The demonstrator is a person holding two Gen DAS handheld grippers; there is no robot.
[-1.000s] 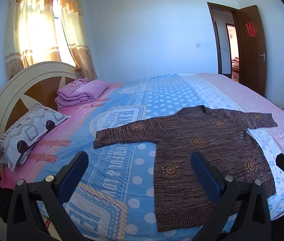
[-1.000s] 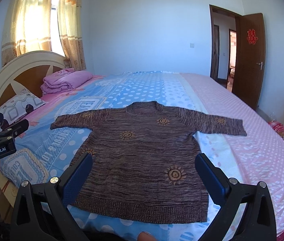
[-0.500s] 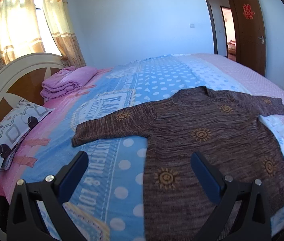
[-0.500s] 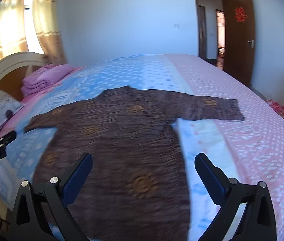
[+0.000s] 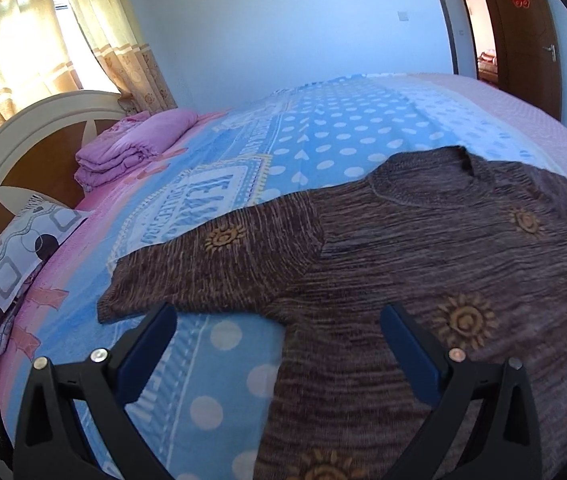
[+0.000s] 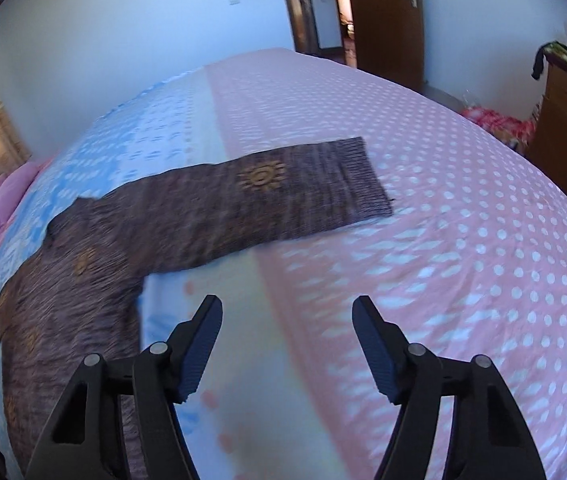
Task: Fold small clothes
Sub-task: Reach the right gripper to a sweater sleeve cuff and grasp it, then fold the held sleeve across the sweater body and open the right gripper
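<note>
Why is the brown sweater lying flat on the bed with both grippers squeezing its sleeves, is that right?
Not quite. The brown sweater lies flat on the bed, but the left gripper and right gripper are open, holding nothing, as both wrist views show.

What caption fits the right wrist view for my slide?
Open right gripper hovers above the bedspread, aimed toward the flat-lying sleeve of the brown sweater.

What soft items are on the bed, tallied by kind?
Brown knit sweater: 1
Folded pink blanket: 1
Patterned pillow: 1
Total: 3
</note>
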